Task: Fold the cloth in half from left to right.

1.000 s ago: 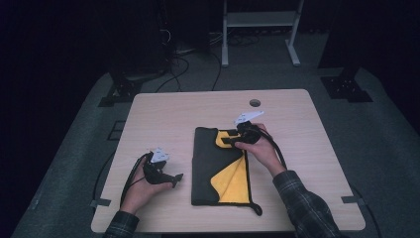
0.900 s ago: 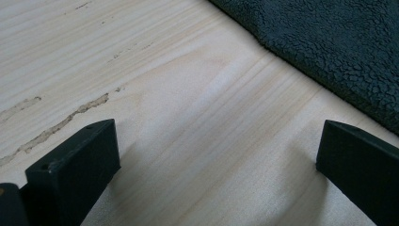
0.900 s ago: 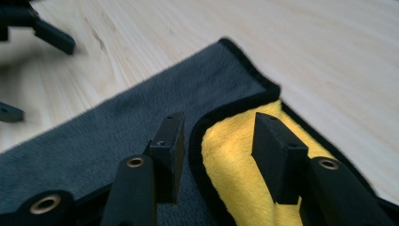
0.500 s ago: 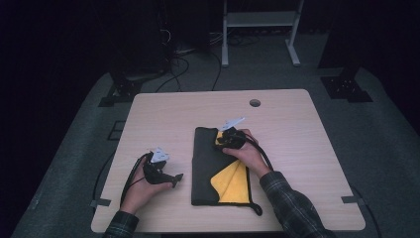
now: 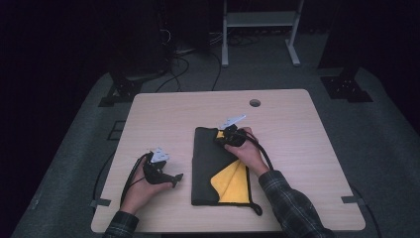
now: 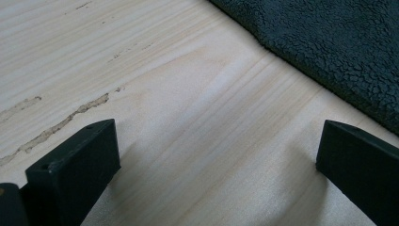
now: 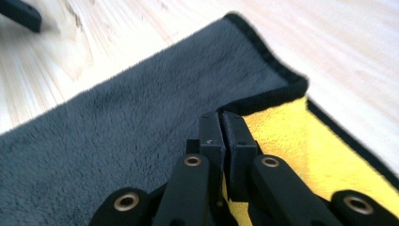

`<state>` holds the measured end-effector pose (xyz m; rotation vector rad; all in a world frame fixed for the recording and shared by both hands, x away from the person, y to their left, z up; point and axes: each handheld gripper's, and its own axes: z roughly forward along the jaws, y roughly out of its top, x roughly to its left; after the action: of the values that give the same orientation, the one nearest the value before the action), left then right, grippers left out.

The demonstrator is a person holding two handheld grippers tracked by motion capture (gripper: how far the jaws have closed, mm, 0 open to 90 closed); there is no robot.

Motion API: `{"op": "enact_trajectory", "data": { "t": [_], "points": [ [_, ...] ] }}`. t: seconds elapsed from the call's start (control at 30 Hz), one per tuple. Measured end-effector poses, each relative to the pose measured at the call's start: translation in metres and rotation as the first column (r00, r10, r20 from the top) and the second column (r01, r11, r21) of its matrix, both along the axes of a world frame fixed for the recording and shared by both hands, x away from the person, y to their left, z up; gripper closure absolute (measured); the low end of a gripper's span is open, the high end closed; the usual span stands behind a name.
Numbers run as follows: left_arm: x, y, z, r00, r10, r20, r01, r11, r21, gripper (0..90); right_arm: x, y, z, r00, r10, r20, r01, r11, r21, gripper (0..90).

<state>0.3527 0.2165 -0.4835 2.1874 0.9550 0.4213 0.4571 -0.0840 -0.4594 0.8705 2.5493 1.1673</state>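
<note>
A cloth [image 5: 218, 168] lies near the middle of the table [image 5: 307, 148], a bit toward the person. It is dark grey on one side and bright yellow on the other. It is folded, so the grey side covers most of it and a yellow patch [image 5: 233, 183] shows at the near right. A thin black loop sticks out at its near right corner.

The right gripper [image 5: 224, 140] sits on the far end of the cloth, at the folded edge. In the right gripper view its two black jaws are pressed together on that edge [image 7: 263, 101], where grey meets yellow (you can see the dark trim tucked right at the tips). The jaws have just been closing, with the cloth edge between them. A second ago this gripper was a little farther back and to the right; now it is lower on the cloth.

The left gripper [image 5: 174, 179] rests on the bare wood to the left of the cloth, in the person's left hand [image 5: 141, 186]. Its jaws are spread wide, with only table between them, and the grey cloth lies just beyond. It has not moved since a second ago.
</note>
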Motion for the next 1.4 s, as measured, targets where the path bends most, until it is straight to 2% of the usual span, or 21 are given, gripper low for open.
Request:
{"op": "enact_trajectory", "data": {
  "t": [0.27,0.53,0.77,0.97,1.1,1.17,1.27,1.33,1.4],
  "points": [
    [0.0,0.0,0.0,1.0,0.001,0.001,-0.001,1.0,-0.001,0.0,0.009,-0.024,0.023,0.9967,-0.071,0.038,0.07,0.997,0.036,86.7],
    [0.0,0.0,0.0,1.0,0.001,0.002,-0.001,1.0,-0.002,0.0,0.022,-0.048,0.032,0.9838,-0.176,0.037,0.174,0.984,0.036,86.8],
    [0.0,0.0,0.0,1.0,0.001,0.002,-0.001,1.0,-0.001,0.0,0.035,-0.064,0.02,0.971,-0.239,0.007,0.239,0.971,0.006,86.8],
    [0.0,0.0,0.0,1.0,0.003,0.002,-0.003,1.0,-0.001,0.0,0.043,-0.071,0.003,0.9649,-0.262,-0.025,0.262,0.965,-0.006,86.8],
    [0.0,0.0,0.0,1.0,0.004,0.002,-0.004,1.0,-0.002,0.0,0.047,-0.07,-0.007,0.9643,-0.263,-0.027,0.262,0.964,-0.032,86.6],
    [0.0,0.0,0.0,1.0,0.004,0.001,-0.004,1.0,-0.002,0.0,0.048,-0.07,-0.01,0.9628,-0.269,-0.023,0.268,0.963,-0.028,86.2],
    [0.0,0.0,0.0,1.0,0.005,0.001,-0.005,1.0,-0.002,0.0,0.05,-0.071,-0.011,0.958,-0.287,0.003,0.287,0.957,-0.043,80.2],
    [-0.001,0.0,0.0,1.0,0.004,0.002,-0.004,1.0,-0.001,0.0,0.05,-0.073,-0.008,0.9514,-0.308,-0.001,0.308,0.951,-0.021,75.0],
    [-0.001,0.0,0.0,1.0,0.004,0.001,-0.004,1.0,-0.001,0.0,0.051,-0.081,-0.002,0.9476,-0.319,-0.009,0.319,0.947,0.045,71.4]
  ]
}}
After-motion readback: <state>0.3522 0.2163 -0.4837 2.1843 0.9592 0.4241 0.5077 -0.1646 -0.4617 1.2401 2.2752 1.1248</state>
